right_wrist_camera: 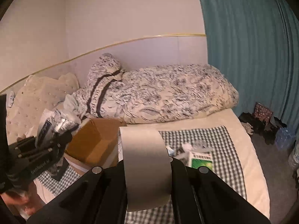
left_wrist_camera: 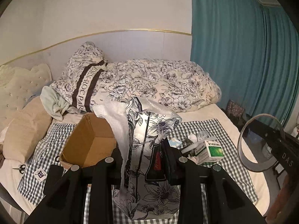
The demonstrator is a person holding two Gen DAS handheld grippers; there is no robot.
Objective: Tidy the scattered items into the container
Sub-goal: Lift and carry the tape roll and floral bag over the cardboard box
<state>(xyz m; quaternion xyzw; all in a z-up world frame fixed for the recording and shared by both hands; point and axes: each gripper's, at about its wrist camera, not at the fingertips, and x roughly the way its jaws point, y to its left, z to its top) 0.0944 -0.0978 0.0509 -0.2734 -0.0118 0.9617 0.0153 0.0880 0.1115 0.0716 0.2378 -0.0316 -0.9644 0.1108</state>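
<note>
The left gripper (left_wrist_camera: pixel 143 160), fingers clamping a flowered packet (left_wrist_camera: pixel 149 149), is sitting nearer the cardboard box (left_wrist_camera: pixel 89 145), ahead-left; the right gripper (right_wrist_camera: pixel 147 166) is pinching a tape roll (right_wrist_camera: pixel 143 158).

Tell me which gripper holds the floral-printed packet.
The left gripper: its jaws clamp the floral packet beside the cardboard box. The right gripper holds a grey tape roll.
</note>
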